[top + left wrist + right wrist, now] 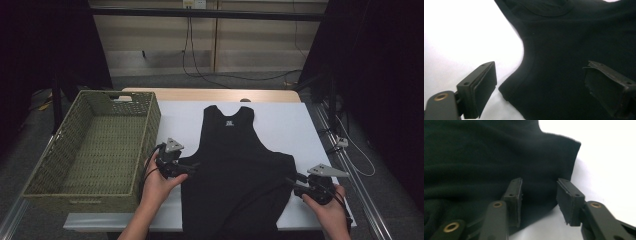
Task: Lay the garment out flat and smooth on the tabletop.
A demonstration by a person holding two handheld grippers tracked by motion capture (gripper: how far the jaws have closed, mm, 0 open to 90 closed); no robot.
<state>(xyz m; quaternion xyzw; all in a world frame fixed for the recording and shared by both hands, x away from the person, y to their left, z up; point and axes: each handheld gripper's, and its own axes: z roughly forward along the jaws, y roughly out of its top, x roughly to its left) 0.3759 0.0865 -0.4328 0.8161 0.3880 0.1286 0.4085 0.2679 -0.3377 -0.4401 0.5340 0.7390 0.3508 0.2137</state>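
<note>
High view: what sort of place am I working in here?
Probably a lab or recording workstation, not a home. A white work mat covers the wooden table, dark curtains flank it, and cables hang down the back wall. A black vest and a wicker basket are laid out.

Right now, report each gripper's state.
Left gripper: open, over the black tank top's armhole corner.
Right gripper: open, jaws over the top's edge, not pressing.
</note>
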